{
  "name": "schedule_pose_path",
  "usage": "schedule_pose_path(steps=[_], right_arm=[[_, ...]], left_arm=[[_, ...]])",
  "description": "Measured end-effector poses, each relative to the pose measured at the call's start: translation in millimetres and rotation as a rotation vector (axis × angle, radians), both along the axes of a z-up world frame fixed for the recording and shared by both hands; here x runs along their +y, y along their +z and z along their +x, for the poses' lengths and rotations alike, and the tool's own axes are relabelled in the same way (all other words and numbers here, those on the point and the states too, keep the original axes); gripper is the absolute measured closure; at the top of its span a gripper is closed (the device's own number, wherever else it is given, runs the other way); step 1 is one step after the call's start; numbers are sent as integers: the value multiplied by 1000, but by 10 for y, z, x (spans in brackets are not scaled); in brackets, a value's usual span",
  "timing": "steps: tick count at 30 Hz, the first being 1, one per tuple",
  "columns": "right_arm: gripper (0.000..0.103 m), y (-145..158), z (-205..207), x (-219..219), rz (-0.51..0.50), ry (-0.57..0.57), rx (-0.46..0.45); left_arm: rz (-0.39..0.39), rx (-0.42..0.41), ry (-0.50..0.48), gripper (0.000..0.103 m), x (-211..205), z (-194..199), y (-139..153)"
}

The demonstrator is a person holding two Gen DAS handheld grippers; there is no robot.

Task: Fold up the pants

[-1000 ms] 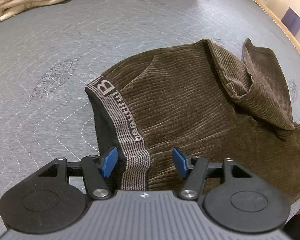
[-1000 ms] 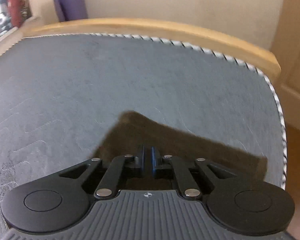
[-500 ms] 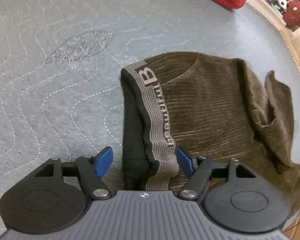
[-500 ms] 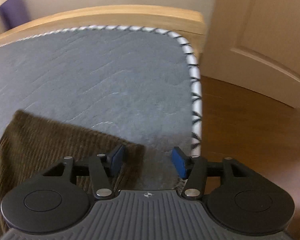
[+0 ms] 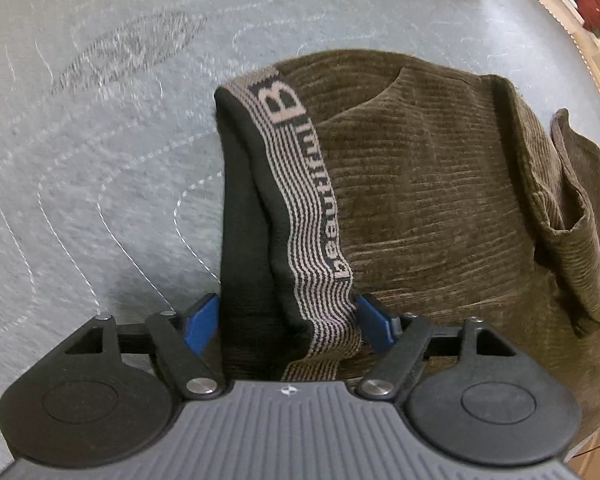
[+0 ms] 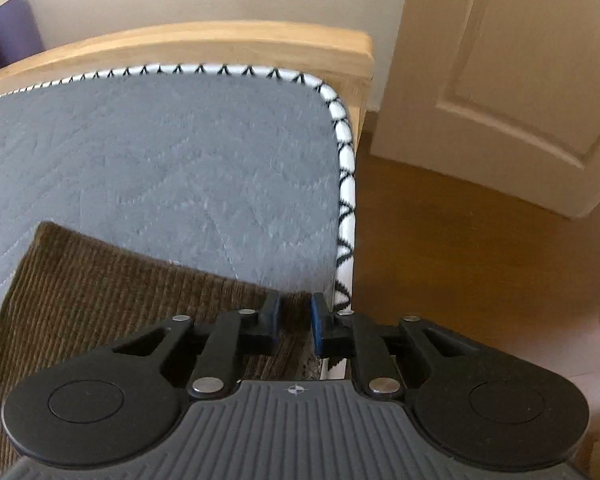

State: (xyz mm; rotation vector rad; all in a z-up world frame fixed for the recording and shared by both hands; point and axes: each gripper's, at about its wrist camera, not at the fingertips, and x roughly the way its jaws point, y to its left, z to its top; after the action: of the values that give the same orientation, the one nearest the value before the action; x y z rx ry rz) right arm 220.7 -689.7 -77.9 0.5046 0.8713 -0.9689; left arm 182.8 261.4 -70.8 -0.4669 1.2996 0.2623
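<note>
My left jaws are straddling the waistband [image 5: 300, 200] unclosed, right jaws are narrowing on the pants [image 6: 112, 292] corner at six o'clock; next, I'm judging, both must clamp.

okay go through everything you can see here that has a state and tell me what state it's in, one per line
pants: brown corduroy, rumpled on the mattress, not neatly folded
waistband: striped, turned up, running between the left gripper's fingers
left gripper: open, straddling the waistband
right gripper: nearly closed around the pants' edge, small gap showing
mattress: grey quilted, pants lying at its corner
door: cannot tell whether shut
</note>
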Motion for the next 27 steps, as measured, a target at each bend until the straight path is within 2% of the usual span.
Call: schedule_pose_path(steps=[3, 5, 7, 8, 9, 10, 14, 15, 16, 18, 19, 21, 24, 26, 27], right_arm=[[81, 217, -42, 80, -79, -30, -37], [80, 348, -91, 176, -107, -23, -97], [80, 512, -122, 324, -112, -2, -171], [80, 639, -132, 432, -109, 25, -215], [80, 729, -133, 549, -109, 58, -251], [79, 816, -119, 680, -108, 99, -283], [74, 1154, -100, 1326, -96, 334, -385], [73, 1210, -88, 1474, -80, 395, -397], [73, 1256, -84, 1646, -58, 462, -408], [71, 1351, -54, 1994, -6, 623, -424], [70, 1393, -80, 2203, 17, 710, -430], [61, 1450, -166, 2575, 44, 861, -438], [59, 1452, -346, 3096, 53, 1085, -435], [59, 1438, -415, 3379, 23, 1173, -395], [59, 1437, -420, 3464, 15, 1190, -387]], left_arm=[[12, 4, -13, 24, -36, 7, -42], [44, -1, -60, 38, -94, 3, -11], [63, -20, -82, 63, -106, -25, 75], [90, -44, -103, 67, -119, -52, 169], [117, -72, -120, 84, -138, -82, 256], [132, -98, -123, 87, -146, -125, 331], [177, -117, -161, 84, -271, -286, 383], [181, -114, -173, 74, -298, -317, 376], [175, -97, -184, 59, -299, -323, 376], [95, -88, -179, 42, -247, -411, 365], [55, -93, -165, 38, -198, -453, 343], [-8, -77, -170, 33, -172, -544, 285], [-6, -29, -208, 33, -194, -661, 145], [-12, -1, -219, 36, -190, -738, 37], [-20, -1, -227, 44, -196, -763, 0]])
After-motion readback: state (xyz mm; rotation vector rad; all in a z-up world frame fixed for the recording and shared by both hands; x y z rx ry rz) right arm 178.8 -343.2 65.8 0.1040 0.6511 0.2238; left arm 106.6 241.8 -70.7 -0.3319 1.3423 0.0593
